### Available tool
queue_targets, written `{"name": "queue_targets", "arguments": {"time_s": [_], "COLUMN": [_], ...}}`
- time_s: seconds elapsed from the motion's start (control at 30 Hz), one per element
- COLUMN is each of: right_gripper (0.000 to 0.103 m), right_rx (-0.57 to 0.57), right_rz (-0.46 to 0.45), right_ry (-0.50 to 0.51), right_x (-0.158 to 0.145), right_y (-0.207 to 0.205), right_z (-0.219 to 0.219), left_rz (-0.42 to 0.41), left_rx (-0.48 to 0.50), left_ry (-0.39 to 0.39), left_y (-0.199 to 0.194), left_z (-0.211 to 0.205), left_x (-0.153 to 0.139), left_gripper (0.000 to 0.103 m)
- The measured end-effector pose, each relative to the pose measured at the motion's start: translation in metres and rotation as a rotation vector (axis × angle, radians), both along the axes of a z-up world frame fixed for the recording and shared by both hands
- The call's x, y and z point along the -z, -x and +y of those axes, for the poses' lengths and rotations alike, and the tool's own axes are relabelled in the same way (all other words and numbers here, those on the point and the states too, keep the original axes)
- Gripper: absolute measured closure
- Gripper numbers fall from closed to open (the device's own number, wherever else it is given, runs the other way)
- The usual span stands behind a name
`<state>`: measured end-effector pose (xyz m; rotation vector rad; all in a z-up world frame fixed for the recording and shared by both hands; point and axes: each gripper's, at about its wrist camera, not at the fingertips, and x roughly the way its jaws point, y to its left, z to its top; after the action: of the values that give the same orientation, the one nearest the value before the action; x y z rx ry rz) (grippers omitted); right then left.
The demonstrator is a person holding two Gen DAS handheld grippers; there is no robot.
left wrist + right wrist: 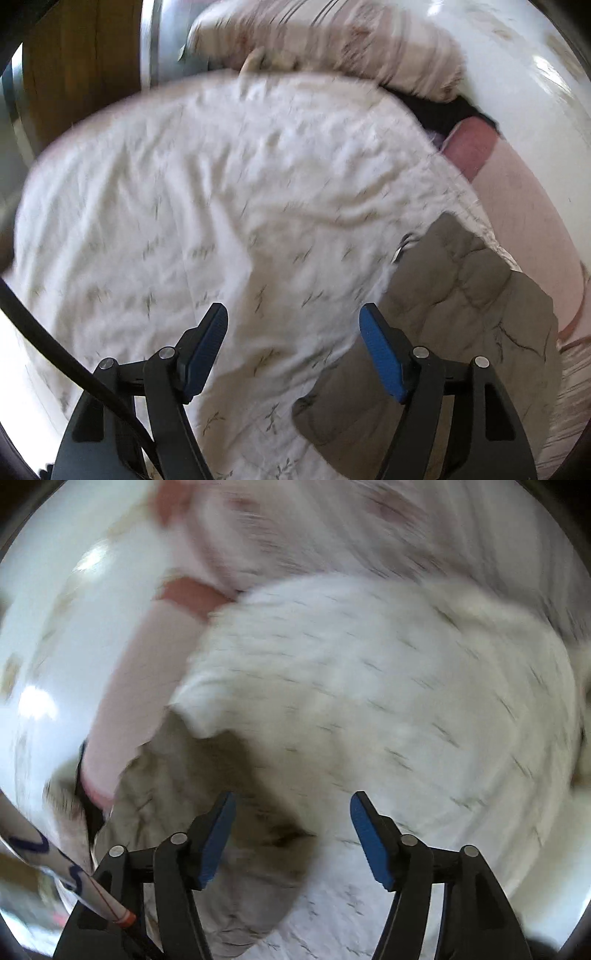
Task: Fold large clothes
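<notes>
Left wrist view: the left gripper (293, 332) hangs with fingers wide apart, holding nothing, above the white printed quilt (207, 192) spread on the bed; its grey-brown underside (454, 310) is turned up at right, a pillow (332, 40) beyond.

Right wrist view, blurred: the right gripper (293, 816), fingers spread and empty, hovers over the same quilt (388, 686) by that turned-up flap (207, 797); a pink sheet (140, 698) lies left.

A striped pillow (332, 44) lay at the top of the frame, a wooden panel (81, 70) at upper left, and perhaps a pink sheet (517, 192) at right.

Left gripper (293, 325) jaws apart, empty — above white sprigged quilt (221, 177), its grey-brown corner (461, 295) folded over
</notes>
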<state>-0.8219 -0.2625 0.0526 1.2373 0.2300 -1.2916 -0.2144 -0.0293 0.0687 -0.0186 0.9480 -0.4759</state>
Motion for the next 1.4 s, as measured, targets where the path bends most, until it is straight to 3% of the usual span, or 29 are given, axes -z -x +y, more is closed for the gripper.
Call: {"name": "queue_targets", "arguments": {"time_s": [0.07,0.17,0.23,0.3,0.4,0.5,0.7,0.93,1.4], "right_gripper": [0.038,0.038,0.038,0.038,0.038,0.038,0.038,0.033,0.030], "right_rx": [-0.110,-0.297,-0.369,-0.409,-0.419,-0.399,-0.378,-0.401,-0.397], "right_rz": [0.102,0.225,0.276,0.303,0.309,0.342,0.391,0.491,0.538], "right_ry": [0.137,0.274,0.316,0.317,0.299,0.276,0.242,0.258,0.279], "right_x": [-0.021,-0.036,-0.034,-0.027,-0.016,-0.004,0.022,0.034,0.041], "right_y": [-0.037,-0.097,-0.128,-0.146,-0.162,-0.170,-0.179,-0.192,-0.199], "right_z": [0.010,0.023,0.027,0.027,0.019,0.003,-0.020,-0.032,-0.035], "left_rz": [-0.115,-0.299,-0.418,-0.482,-0.552,-0.533,-0.447,-0.469,-0.428], "left_rx": [0.048,0.202,0.342,0.436,0.507,0.531,0.475,0.481,0.509], "left_ry": [-0.010,-0.033,-0.061,-0.085,-0.136,-0.157,-0.166,-0.163,-0.127], "left_y": [0.019,0.070,0.112,0.142,0.168,0.172,0.149,0.146,0.136], "left_z": [-0.010,-0.037,-0.057,-0.071,-0.093,-0.109,-0.130,-0.137,-0.143], "left_x": [-0.013,-0.024,-0.022,-0.014,0.001,0.013,0.034,0.048,0.058], "left_gripper": [0.030,0.030,0.030,0.029,0.029,0.029,0.023,0.023,0.022]}}
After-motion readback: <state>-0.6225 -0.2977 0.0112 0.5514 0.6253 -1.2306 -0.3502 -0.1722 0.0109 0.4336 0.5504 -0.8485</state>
